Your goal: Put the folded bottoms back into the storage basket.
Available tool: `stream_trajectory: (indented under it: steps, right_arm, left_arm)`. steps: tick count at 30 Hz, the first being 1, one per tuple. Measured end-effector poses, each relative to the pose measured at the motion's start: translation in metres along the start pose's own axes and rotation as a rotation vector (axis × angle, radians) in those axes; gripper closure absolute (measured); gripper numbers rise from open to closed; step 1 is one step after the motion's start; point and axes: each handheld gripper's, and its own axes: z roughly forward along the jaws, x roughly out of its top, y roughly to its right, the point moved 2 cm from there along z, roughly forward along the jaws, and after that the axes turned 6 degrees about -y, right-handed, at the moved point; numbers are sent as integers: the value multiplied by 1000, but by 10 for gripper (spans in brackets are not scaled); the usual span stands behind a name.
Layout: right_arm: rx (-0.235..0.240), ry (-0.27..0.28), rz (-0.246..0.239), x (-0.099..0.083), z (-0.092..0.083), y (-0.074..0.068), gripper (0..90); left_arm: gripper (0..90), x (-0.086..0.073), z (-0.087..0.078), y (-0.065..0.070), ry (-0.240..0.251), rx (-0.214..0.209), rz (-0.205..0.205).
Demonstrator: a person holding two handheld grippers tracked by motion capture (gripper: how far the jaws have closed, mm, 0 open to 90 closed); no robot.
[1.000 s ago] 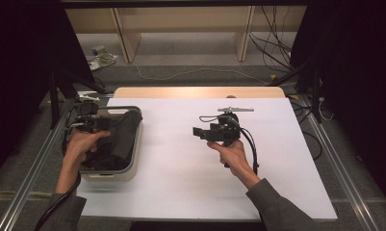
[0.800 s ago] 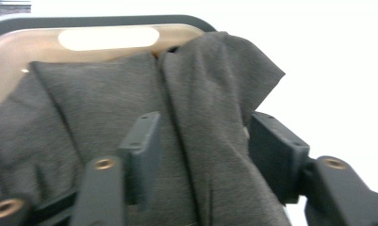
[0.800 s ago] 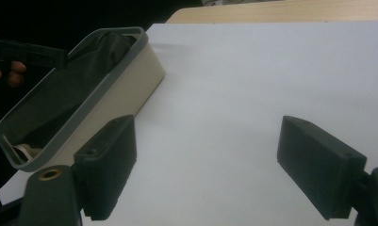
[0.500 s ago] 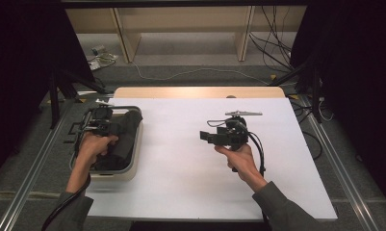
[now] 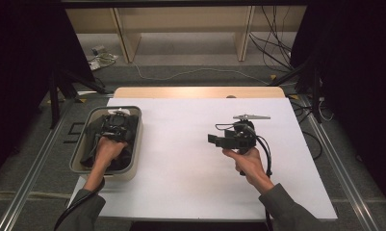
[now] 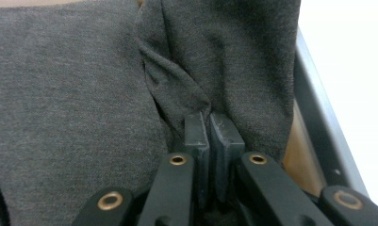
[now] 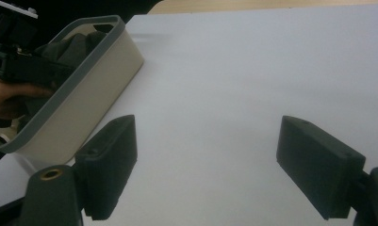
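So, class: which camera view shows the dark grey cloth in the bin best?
The left gripper view: the dark grey cloth is seen up close, its weave and a fold pinched between the left gripper fingers. The high view shows it small and dark inside the bin. The right gripper view shows a bit above the rim.

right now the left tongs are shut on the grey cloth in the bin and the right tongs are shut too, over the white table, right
Not quite: the right tongs are open, jaws wide apart over the white table, as the right gripper view shows. The left tongs are indeed shut on the grey cloth in the bin.

A dark grey cloth [image 6: 83, 94] lies in a beige bin [image 5: 133, 144] with a grey rim on the white table [image 5: 181, 192].
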Motion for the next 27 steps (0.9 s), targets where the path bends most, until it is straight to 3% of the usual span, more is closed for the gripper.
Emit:
stream_trajectory:
  steps: [4, 10, 20, 27]
  right_arm:
    - [-4, -2, 2, -2, -3, 3, 214]
    - [-12, 0, 5, -6, -8, 9, 214]
    - [-28, 34, -2, -10, -17, 15, 213]
    - [-29, 41, -3, -12, -19, 17, 211]
  left_arm:
    - [857, 0, 6, 1, 17, 19, -6]
    - [828, 0, 4, -3, 22, -9, -9]
    - [714, 0, -8, -3, 49, 9, 18]
    - [607, 2, -17, -5, 62, -15, 17]
